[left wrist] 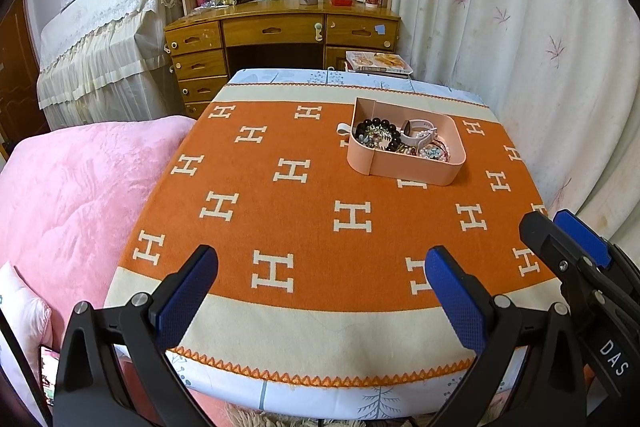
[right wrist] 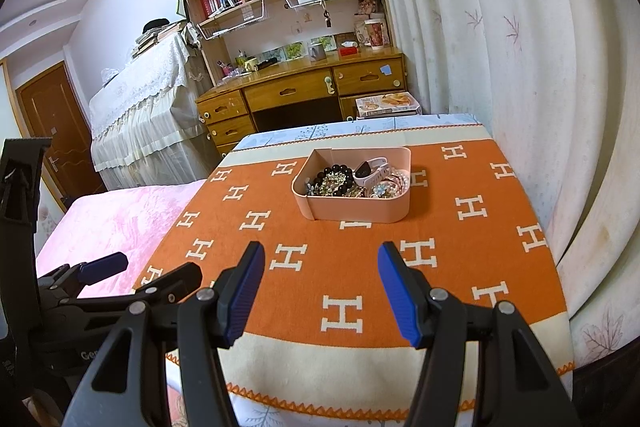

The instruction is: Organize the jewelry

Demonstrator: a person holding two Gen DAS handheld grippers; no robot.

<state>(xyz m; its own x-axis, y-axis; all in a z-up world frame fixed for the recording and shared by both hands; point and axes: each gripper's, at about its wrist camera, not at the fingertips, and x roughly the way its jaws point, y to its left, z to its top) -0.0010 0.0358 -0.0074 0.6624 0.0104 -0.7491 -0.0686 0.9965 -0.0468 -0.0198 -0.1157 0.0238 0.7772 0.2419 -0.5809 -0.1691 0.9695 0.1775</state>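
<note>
Claws [left wrist: 320, 263] [right wrist: 320, 259]: two, both gaping; one tray [left wrist: 412, 173].

Bare orange blanket [right wrist: 320, 267] lies open ahead toward twelve o'clock; only the pink tray [right wrist: 356, 211] stands there, curtain [right wrist: 520, 67] crowding three o'clock.
</note>
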